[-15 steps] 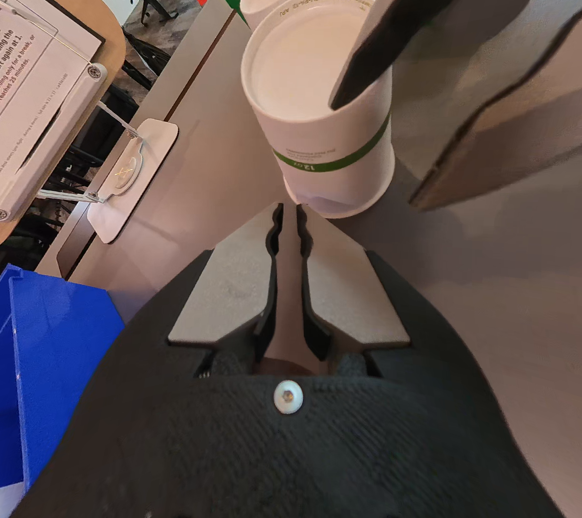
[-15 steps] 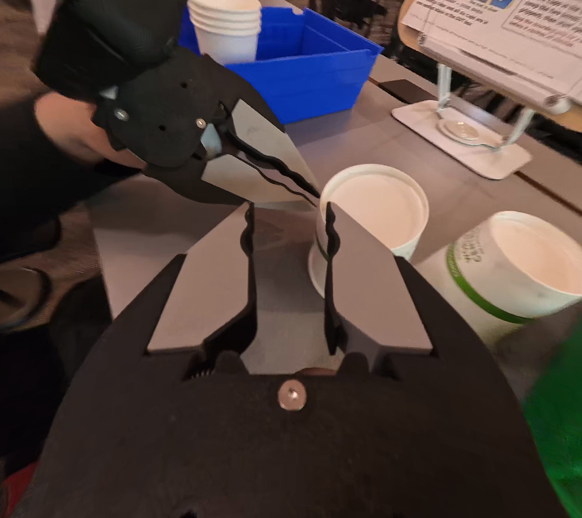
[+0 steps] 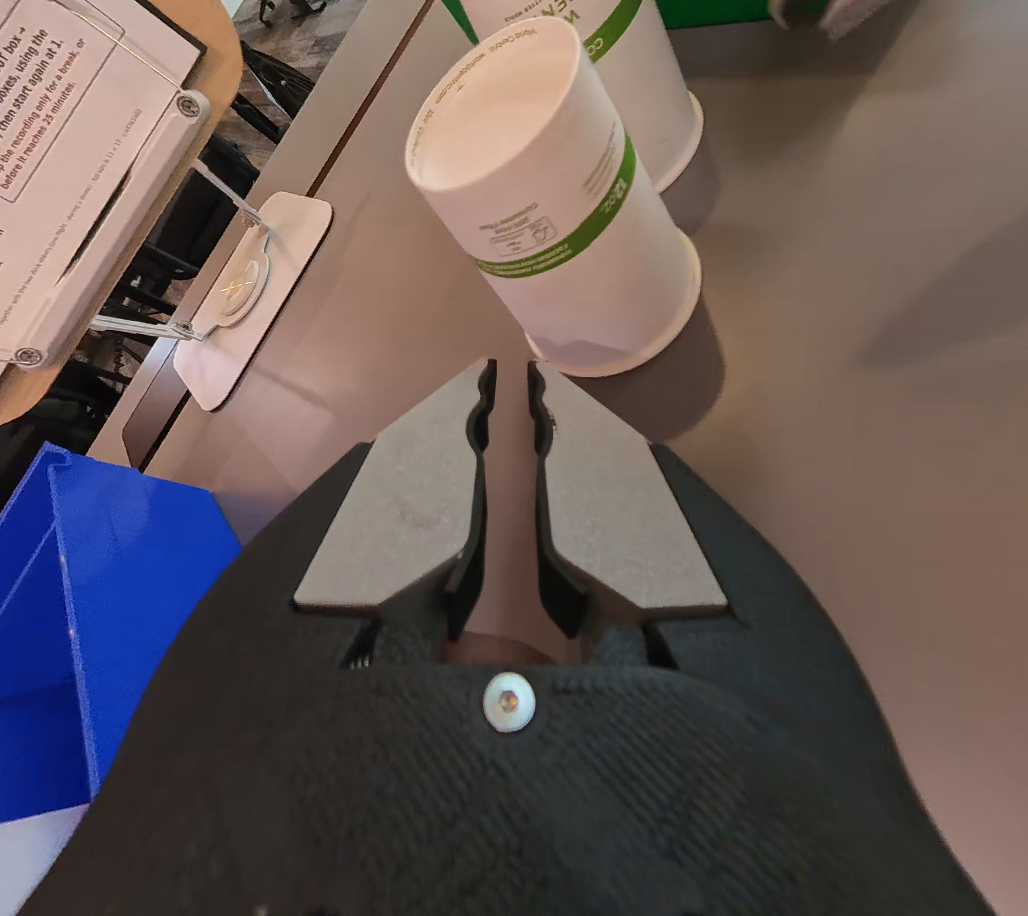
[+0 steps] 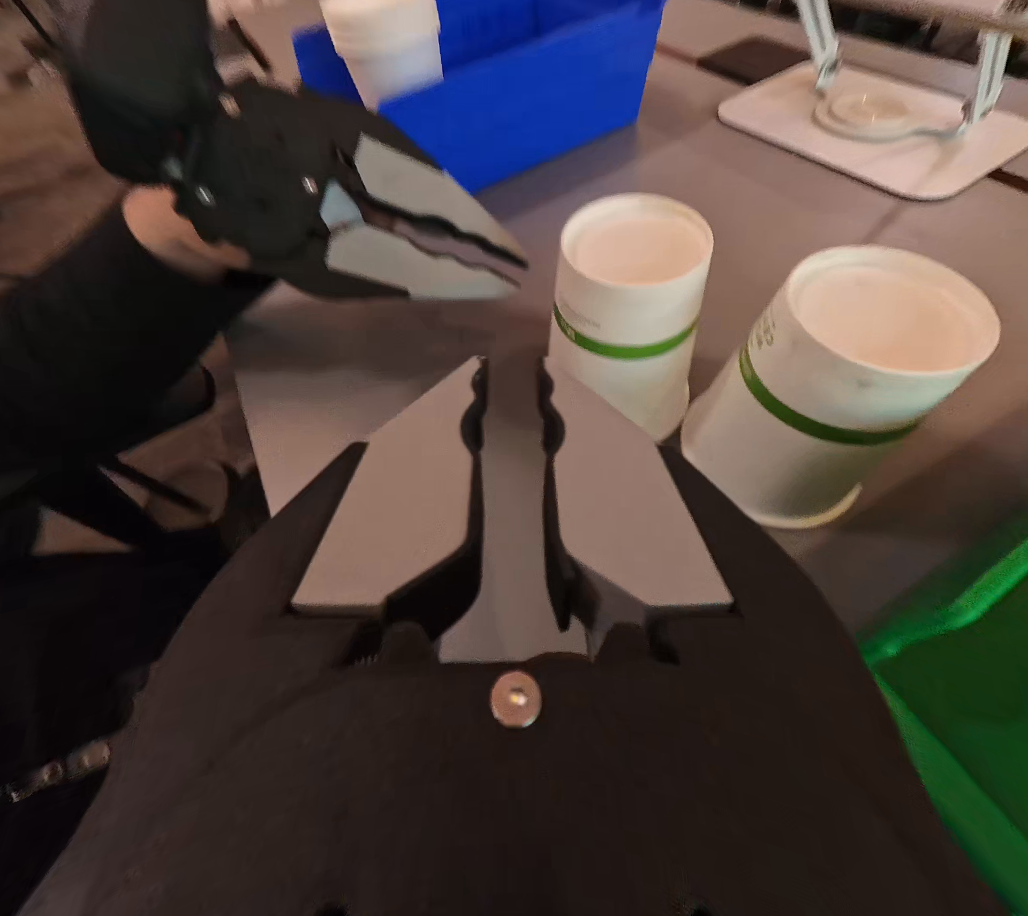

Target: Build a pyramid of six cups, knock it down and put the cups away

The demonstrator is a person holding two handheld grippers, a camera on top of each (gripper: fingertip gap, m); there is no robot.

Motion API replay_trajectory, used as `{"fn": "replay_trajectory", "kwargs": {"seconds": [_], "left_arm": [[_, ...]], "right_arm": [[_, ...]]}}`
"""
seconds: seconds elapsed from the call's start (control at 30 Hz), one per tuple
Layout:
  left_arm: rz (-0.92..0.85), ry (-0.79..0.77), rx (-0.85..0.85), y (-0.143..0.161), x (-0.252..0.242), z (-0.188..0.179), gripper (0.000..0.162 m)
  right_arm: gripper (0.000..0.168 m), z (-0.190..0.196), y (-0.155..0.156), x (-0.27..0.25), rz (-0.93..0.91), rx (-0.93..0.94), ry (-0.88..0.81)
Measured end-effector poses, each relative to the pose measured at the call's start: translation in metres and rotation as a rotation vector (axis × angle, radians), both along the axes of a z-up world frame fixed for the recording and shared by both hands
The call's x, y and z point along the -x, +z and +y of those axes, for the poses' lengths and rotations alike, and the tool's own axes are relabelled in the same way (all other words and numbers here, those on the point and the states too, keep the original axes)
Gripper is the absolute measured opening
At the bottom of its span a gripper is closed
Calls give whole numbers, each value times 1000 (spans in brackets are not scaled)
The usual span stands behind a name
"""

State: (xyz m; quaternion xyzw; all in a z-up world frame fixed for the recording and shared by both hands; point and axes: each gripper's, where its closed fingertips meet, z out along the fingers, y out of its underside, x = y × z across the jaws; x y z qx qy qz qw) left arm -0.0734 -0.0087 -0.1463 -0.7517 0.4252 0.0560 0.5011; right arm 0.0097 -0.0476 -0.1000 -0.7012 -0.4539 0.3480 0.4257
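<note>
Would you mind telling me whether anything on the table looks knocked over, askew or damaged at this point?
Nothing stands out. The two white cups with green bands stand upside down, side by side on the grey table, neither tipped nor visibly crushed. The stack of cups sits upright in the blue bin.

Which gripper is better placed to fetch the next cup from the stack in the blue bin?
Probably left: the left gripper hangs nearer the stack of cups in the blue bin, empty; the right gripper sits farther back.
</note>
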Motion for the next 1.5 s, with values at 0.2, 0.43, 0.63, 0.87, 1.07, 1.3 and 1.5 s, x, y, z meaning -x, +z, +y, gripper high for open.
{"fn": "replay_trajectory", "kwargs": {"seconds": [0.2, 0.43, 0.63, 0.87, 1.07, 1.3, 1.5], "left_arm": [[7, -9, 38, -6, 0, -2, 9], [31, -173, 198, -36, -28, -30, 6], [-9, -92, 55, -28, -42, -4, 2], [87, 19, -47, -40, -28, 21, 0], [43, 59, -77, -32, -21, 27, 0], [117, 131, -191, -26, -6, 40, 0], [115, 156, -195, -25, 1, 43, 0]], "right_arm": [[0, 22, -53, 0, -255, -55, -101], [0, 60, -61, 16, -257, -297, -333], [2, 65, -40, -1, -142, -248, -360], [12, 57, -33, -37, -226, -120, -294], [10, 72, -59, -69, -390, -51, -392], [0, 96, -68, -81, -437, -164, -498], [0, 113, -64, -80, -382, -253, -630]]}}
